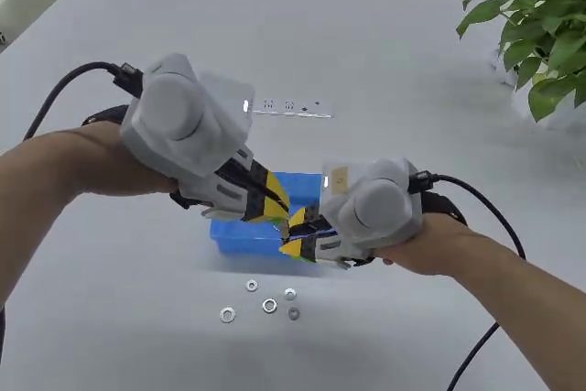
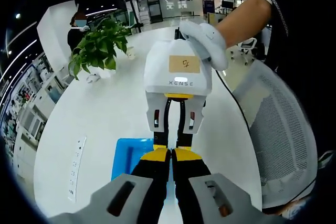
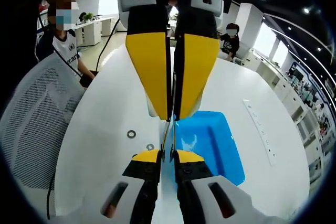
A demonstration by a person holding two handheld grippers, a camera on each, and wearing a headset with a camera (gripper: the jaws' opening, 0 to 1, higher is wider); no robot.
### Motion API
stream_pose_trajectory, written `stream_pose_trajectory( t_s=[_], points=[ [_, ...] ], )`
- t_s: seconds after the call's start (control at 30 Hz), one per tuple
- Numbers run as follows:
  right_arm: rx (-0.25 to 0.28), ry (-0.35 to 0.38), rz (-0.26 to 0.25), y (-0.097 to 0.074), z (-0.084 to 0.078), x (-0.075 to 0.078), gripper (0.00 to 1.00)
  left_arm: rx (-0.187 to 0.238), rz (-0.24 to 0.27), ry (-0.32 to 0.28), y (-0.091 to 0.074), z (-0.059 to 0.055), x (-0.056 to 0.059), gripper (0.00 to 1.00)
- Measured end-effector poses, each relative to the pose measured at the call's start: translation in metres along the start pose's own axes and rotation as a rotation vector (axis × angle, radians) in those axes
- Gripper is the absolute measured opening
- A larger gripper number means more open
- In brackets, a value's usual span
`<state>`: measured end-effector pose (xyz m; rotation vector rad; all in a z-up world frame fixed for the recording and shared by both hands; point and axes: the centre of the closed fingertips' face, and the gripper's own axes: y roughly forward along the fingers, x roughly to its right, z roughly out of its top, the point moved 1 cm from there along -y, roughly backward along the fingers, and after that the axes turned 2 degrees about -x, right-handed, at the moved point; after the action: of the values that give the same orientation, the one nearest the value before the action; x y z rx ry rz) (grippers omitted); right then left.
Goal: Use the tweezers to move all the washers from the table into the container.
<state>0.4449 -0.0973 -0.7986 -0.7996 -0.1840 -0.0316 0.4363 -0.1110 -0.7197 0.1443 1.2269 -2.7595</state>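
White table runs back toward an open office, and over it the left gripper and right gripper meet tip to tip. In the right gripper view a thin metal strip, apparently the tweezers, runs from the tips of the left gripper's yellow fingers into the right gripper's. Both pairs of fingers are pressed nearly together on it, so I judge this to be a hand-over or a re-seating of the tool. The container lies directly under the fingertips. The washers lie loose on the table, near the fingertips on the person's side, none inside yet as far as can be seen. To do this well, one gripper should keep its pinch firm until the other has the tweezers square and mid-shank, with the points left free beyond the fingers. If both let go together, the tool drops into the container. A skewed grip would make the points cross on a flat washer.
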Motion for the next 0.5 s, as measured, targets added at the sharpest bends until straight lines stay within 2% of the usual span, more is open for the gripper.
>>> stream_pose_trajectory(
  t_s=[0.5],
  points=[
    [-0.009,0.031,0.027,0.012,-0.016,-0.032,0.13,-0.001,-0.041,-0.025,0.018,-0.012,0.025,0.06]
  ],
)
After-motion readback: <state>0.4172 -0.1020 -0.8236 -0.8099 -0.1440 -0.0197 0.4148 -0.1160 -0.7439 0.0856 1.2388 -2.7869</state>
